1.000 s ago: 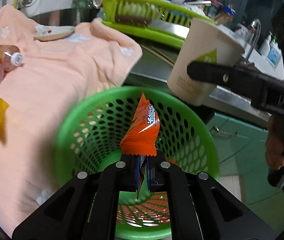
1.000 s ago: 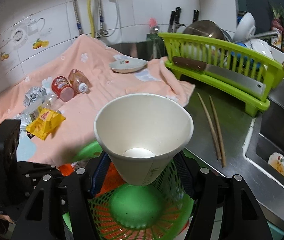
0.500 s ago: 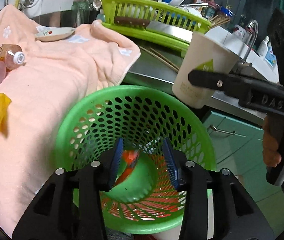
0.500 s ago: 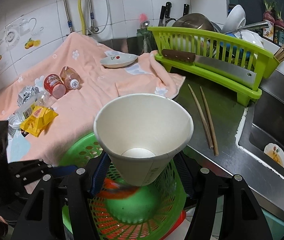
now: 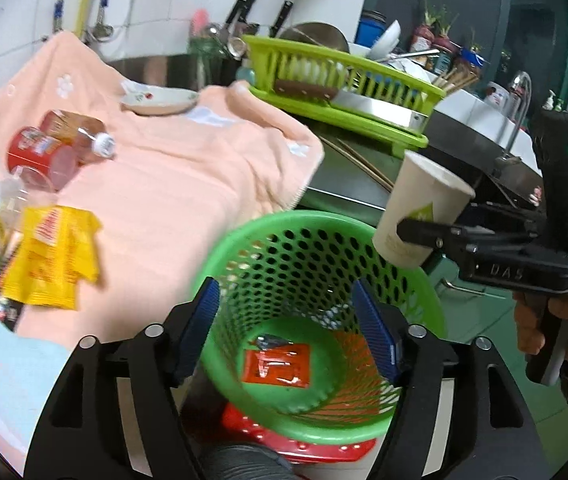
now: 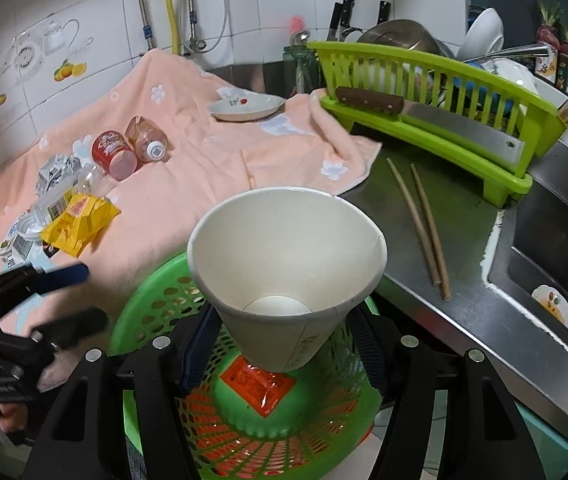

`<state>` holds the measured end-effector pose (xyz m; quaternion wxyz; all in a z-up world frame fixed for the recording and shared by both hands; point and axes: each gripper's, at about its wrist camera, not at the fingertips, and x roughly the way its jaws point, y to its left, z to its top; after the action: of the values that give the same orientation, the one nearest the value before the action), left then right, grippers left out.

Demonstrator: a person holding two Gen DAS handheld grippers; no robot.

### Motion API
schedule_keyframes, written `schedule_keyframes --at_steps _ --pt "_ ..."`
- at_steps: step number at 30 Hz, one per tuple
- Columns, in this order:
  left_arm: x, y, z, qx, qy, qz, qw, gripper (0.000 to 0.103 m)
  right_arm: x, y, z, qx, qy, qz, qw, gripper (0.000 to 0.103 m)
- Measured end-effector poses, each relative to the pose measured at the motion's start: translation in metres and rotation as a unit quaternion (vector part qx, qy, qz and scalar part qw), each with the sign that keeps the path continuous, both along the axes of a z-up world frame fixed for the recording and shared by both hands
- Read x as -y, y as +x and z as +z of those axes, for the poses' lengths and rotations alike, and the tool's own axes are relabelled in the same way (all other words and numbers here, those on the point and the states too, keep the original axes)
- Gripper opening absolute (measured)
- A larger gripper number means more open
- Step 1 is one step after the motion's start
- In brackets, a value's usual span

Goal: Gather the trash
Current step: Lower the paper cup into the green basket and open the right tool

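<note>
With the left gripper point(image 5: 284, 328) opening empty over the green basket point(image 5: 423, 300), the right gripper's point(image 6: 280, 344) jaws, pinching the paper cup point(image 6: 287, 256), should release directly above the orange wrapper point(image 5: 276, 366).

Wrapper point(image 5: 276, 363) in basket point(image 5: 244, 240), cup point(image 5: 419, 208) above its rim, towel point(image 5: 188, 184) left.

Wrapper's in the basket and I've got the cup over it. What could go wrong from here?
1. The paper cup is upright in the right gripper; released so, it may tip on the green basket rim and bounce out.
2. The left gripper, jaws opening and empty, hangs over the basket; a dropped cup could hit it.
3. The basket looks perched on a red one; a knock might topple it.
</note>
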<state>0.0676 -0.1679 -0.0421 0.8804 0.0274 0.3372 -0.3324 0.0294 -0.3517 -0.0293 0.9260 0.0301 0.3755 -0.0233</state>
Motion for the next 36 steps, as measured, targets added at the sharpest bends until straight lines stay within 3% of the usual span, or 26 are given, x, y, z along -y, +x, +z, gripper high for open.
schedule_keyframes --at_steps 10,22,36 --pt "-0.034 -0.004 0.017 0.032 0.011 0.042 0.9985 0.078 -0.022 0.013 -0.022 -0.035 -0.002 0.029 0.999 0.061" --pt "-0.083 0.007 0.032 0.042 -0.003 0.108 0.9933 0.084 -0.024 0.032 -0.056 -0.096 -0.003 0.03 0.995 0.061" --pt "-0.116 0.013 0.022 0.03 -0.003 0.146 0.9888 0.084 -0.037 0.075 -0.108 -0.21 0.006 0.043 0.977 0.061"
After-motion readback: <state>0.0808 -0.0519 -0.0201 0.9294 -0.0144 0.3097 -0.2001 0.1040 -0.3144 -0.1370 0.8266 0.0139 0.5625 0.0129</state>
